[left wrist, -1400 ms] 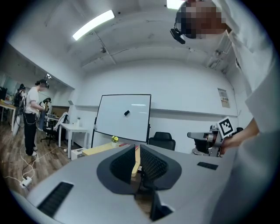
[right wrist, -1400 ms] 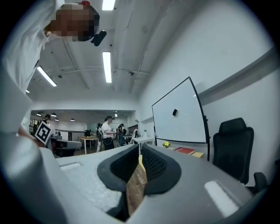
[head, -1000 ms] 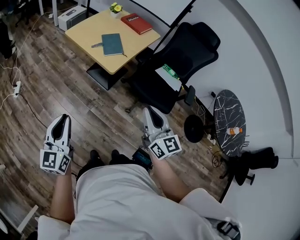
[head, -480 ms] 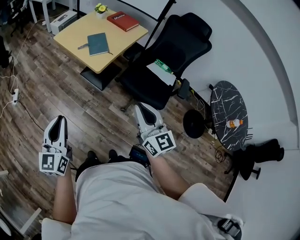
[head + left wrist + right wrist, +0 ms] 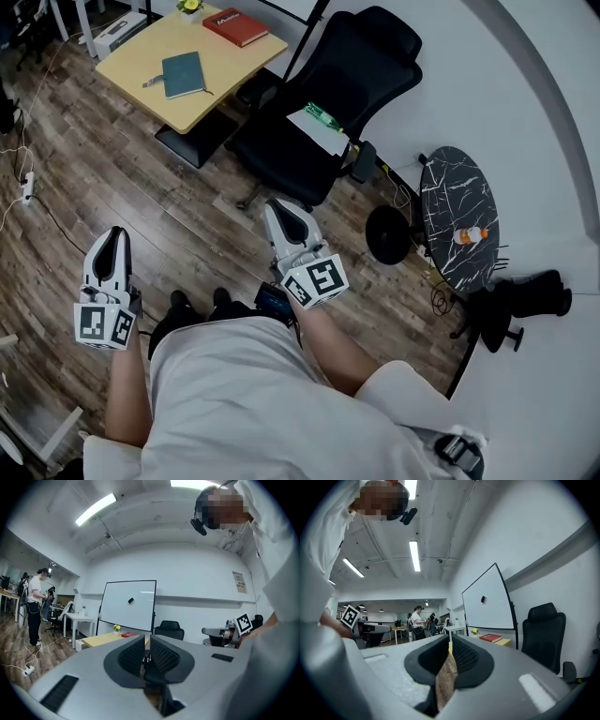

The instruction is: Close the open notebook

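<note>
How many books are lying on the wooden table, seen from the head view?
2. A teal notebook lies near the middle of the table. A red book lies at the far edge, beside a small flower pot. No other book shows there.

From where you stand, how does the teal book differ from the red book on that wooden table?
Colour: the teal book is blue-green, the red book bright red. Cover: the teal book's is plain, the red book's carries white lettering. Place: the teal book lies near the middle of the table, the red book at its far edge by a flower pot. Both lie flat and closed.
</note>
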Action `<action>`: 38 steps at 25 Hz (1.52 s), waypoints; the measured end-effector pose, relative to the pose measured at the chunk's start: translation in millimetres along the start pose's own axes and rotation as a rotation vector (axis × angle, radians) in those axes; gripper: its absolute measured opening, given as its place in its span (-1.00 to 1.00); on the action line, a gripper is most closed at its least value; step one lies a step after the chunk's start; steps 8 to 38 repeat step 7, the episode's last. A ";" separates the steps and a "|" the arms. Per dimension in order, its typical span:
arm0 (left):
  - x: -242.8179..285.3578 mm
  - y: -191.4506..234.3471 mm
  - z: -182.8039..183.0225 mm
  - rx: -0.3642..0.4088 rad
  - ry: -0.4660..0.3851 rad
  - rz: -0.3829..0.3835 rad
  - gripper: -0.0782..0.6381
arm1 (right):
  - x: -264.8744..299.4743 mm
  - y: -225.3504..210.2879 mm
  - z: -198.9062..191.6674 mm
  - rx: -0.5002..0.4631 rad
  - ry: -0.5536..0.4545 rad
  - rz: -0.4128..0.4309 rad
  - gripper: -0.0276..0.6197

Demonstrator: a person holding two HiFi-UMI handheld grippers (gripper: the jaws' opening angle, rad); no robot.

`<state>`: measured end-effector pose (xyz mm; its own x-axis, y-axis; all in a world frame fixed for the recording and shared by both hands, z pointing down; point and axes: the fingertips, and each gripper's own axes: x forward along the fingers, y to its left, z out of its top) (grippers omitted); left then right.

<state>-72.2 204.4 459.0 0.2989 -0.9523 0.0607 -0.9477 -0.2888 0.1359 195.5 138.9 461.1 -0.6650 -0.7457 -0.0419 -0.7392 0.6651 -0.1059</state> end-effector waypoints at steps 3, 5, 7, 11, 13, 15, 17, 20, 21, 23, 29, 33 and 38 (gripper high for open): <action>-0.6 -5.5 -3.5 -0.002 0.002 0.004 -0.67 | -6.0 -1.0 -2.7 -0.008 0.003 0.002 -0.84; -1.1 -10.8 -6.6 -0.004 0.001 0.005 -0.67 | -10.6 -3.8 -4.4 -0.011 0.003 0.005 -0.84; -1.6 -16.0 -9.6 -0.007 0.001 0.006 -0.67 | -14.4 -7.4 -6.1 -0.006 0.002 0.007 -0.84; -1.6 -16.0 -9.6 -0.007 0.001 0.006 -0.67 | -14.4 -7.4 -6.1 -0.006 0.002 0.007 -0.84; -1.6 -16.0 -9.6 -0.007 0.001 0.006 -0.67 | -14.4 -7.4 -6.1 -0.006 0.002 0.007 -0.84; -1.6 -16.0 -9.6 -0.007 0.001 0.006 -0.67 | -14.4 -7.4 -6.1 -0.006 0.002 0.007 -0.84; -1.6 -16.0 -9.6 -0.007 0.001 0.006 -0.67 | -14.4 -7.4 -6.1 -0.006 0.002 0.007 -0.84; -1.6 -16.0 -9.6 -0.007 0.001 0.006 -0.67 | -14.4 -7.4 -6.1 -0.006 0.002 0.007 -0.84; -1.6 -16.0 -9.6 -0.007 0.001 0.006 -0.67 | -14.4 -7.4 -6.1 -0.006 0.002 0.007 -0.84; -1.6 -16.0 -9.6 -0.007 0.001 0.006 -0.67 | -14.4 -7.4 -6.1 -0.006 0.002 0.007 -0.84; -1.6 -16.0 -9.6 -0.007 0.001 0.006 -0.67 | -14.4 -7.4 -6.1 -0.006 0.002 0.007 -0.84; -1.6 -16.0 -9.6 -0.007 0.001 0.006 -0.67 | -14.4 -7.4 -6.1 -0.006 0.002 0.007 -0.84; -1.6 -16.0 -9.6 -0.007 0.001 0.006 -0.67 | -14.4 -7.4 -6.1 -0.006 0.002 0.007 -0.84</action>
